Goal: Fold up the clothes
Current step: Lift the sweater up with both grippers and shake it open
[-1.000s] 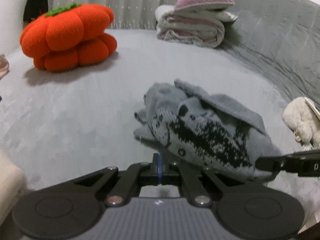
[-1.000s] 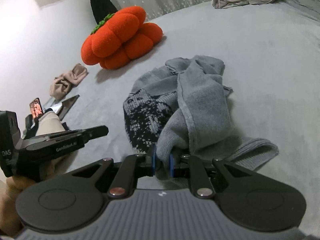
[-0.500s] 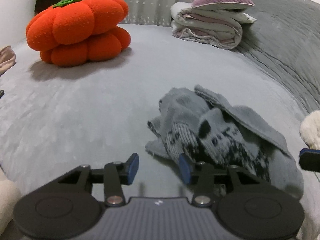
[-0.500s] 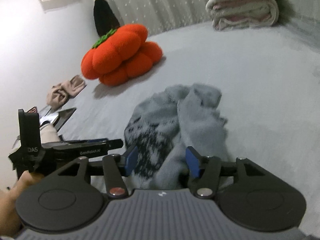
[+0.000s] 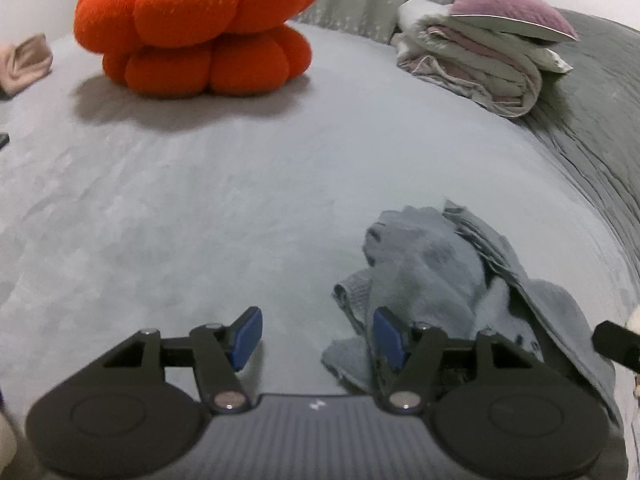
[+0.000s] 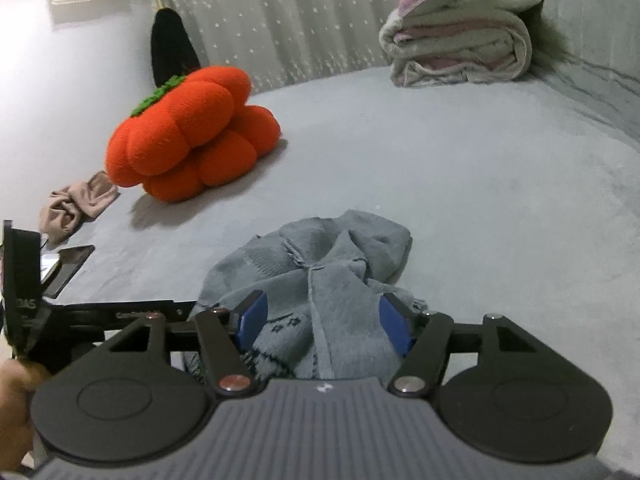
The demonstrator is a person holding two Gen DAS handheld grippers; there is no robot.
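Grey knit sweater (image 6: 320, 276) lies crumpled on grey bed cover (image 5: 200, 208), lower centre of right wrist view, lower right of left wrist view. Left gripper (image 5: 318, 336) released, jaws opening, only bed cover between them, sweater edge beside its right pad. Right gripper (image 6: 322, 322) released, jaws opening above sweater, pads not pressing it. Orange pumpkin cushion (image 5: 196, 28) upper left, folded blankets (image 5: 480, 64) upper right.

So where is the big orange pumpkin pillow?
The pumpkin pillow sits on the grey bed, far left in the right wrist view, beside the crumpled beige cloth and beyond the grey sweater.
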